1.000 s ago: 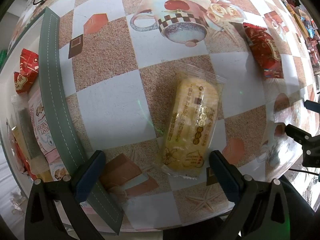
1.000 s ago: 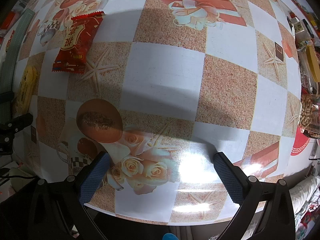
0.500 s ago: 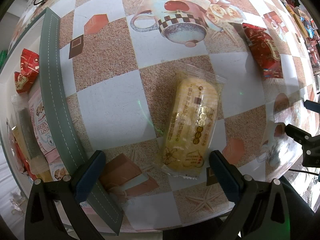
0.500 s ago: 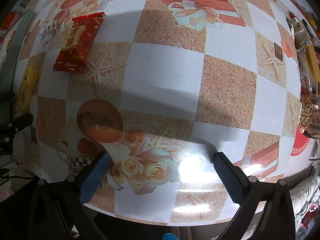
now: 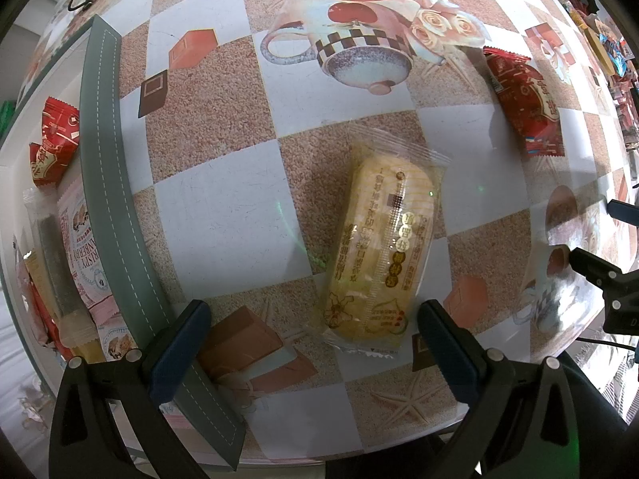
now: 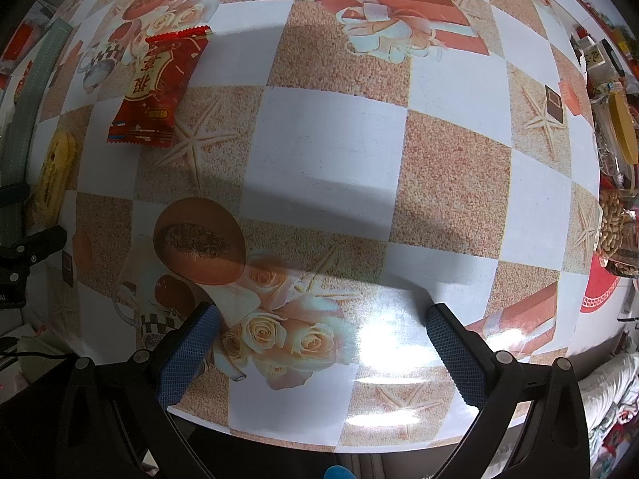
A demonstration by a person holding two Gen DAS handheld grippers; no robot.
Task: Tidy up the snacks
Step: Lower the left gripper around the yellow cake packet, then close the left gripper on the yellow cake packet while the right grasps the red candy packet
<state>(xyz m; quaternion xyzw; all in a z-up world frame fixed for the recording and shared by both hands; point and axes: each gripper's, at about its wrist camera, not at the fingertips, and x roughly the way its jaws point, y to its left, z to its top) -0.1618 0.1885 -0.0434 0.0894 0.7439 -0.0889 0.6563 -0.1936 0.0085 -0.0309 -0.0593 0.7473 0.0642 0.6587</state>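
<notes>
1. nothing has moved since the earlier frames: both grippers hang where they were and the snacks lie as before.
2. left gripper [image 5: 311, 329] has its jaws spread wide and empty; the right gripper [image 6: 319, 337] is likewise spread, with nothing between its pads.
3. yellow cake [image 5: 383, 247] lies flat on the table [image 5: 223, 215], just ahead of the left gripper and off toward its right finger [image 5: 447, 343]. its near end sits just beside that finger's tip.
4. its long axis runs almost straight away from the jaws, tilted slightly right at the far end, so the fingers would close across its narrow width. i judge the left gripper needs to shift right to centre on it.
5. left is clearly the nearer one; in the right view the cake shows only at the far left edge.
6. red packet [image 6: 159, 92] lies further out, between the two grippers, flat, with crimped ends.
7. cake wrapper is clear, crinkly film over a soft oblong loaf; it will likely give under the pads.
8. tray [image 5: 116, 207], with a grey stitched rim, sits left of the left gripper and already holds several packets.
9. table is glossy, printed with checks and cups.
</notes>
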